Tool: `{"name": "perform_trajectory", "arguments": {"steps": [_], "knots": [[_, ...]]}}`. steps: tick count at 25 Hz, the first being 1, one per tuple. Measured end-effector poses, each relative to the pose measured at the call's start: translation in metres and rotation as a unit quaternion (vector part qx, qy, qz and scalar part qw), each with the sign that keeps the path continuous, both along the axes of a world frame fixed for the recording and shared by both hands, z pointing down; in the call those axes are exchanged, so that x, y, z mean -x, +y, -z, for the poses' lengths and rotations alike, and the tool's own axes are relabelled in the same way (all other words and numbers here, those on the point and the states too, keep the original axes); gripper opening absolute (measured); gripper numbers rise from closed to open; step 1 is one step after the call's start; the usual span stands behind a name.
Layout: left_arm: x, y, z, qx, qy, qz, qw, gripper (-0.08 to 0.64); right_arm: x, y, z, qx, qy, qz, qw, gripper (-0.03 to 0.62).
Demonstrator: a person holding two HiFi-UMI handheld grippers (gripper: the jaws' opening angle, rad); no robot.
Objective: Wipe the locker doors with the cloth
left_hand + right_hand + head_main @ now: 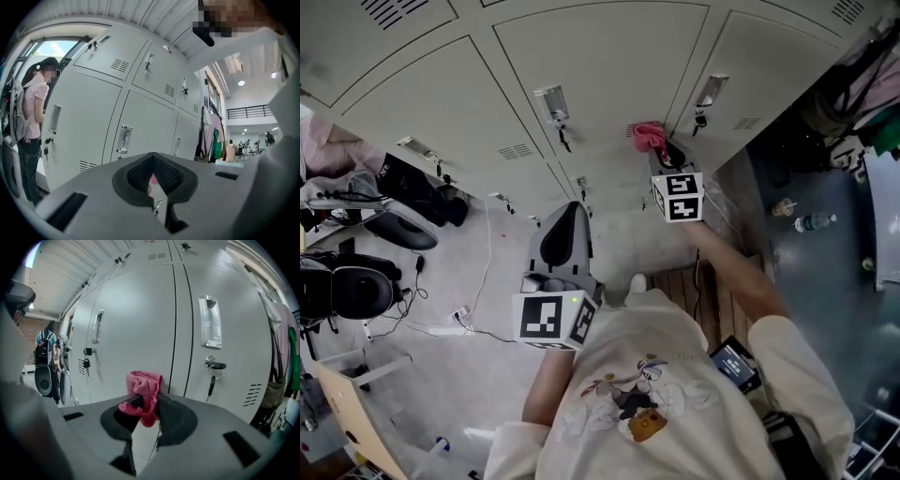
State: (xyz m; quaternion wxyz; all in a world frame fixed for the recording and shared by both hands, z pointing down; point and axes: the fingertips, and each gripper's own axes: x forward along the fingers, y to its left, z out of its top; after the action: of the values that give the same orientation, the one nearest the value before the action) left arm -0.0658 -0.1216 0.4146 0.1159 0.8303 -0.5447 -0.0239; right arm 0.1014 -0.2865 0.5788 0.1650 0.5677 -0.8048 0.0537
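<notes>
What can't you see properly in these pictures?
- Right gripper view: whether the pink cloth touches the locker door; the bunched cloth hides the contact.
- Head view: the key is too small to make out.
- Left gripper view: the bottoms of the lockers hide behind the left gripper.

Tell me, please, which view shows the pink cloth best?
The right gripper view: the pink cloth sits central, clamped in the right tongs. The head view shows it small; the left gripper view, perhaps a pink sliver.
</notes>
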Motion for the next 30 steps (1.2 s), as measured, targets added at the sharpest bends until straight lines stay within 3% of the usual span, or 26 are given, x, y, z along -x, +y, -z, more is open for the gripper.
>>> {"name": "perform_trajectory", "arguments": {"steps": [5, 11, 19, 30], "knots": [[-0.006, 0.001, 0.005, -0.011, 0.010, -0.012, 0.9998, 0.006, 0.015, 0.052, 0.040, 0.009, -0.058, 0.073, 0.996, 0.089], [-0.023, 0.008, 0.007, -0.016, 0.019, -0.025, 0.9994, 0.005, 0.053, 0.105, 0.106, -0.015, -0.070, 0.170, 0.983, 0.089], [-0.042, 0.017, -0.006, 0.000, 0.040, -0.045, 0.9982, 0.005, 0.059, 0.133, 0.137, -0.037, -0.100, 0.173, 0.979, 0.088], [-0.048, 0.022, 0.002, 0.010, 0.028, -0.065, 0.9975, 0.005, 0.064, 0.156, 0.145, -0.024, -0.117, 0.174, 0.977, 0.087]]}}
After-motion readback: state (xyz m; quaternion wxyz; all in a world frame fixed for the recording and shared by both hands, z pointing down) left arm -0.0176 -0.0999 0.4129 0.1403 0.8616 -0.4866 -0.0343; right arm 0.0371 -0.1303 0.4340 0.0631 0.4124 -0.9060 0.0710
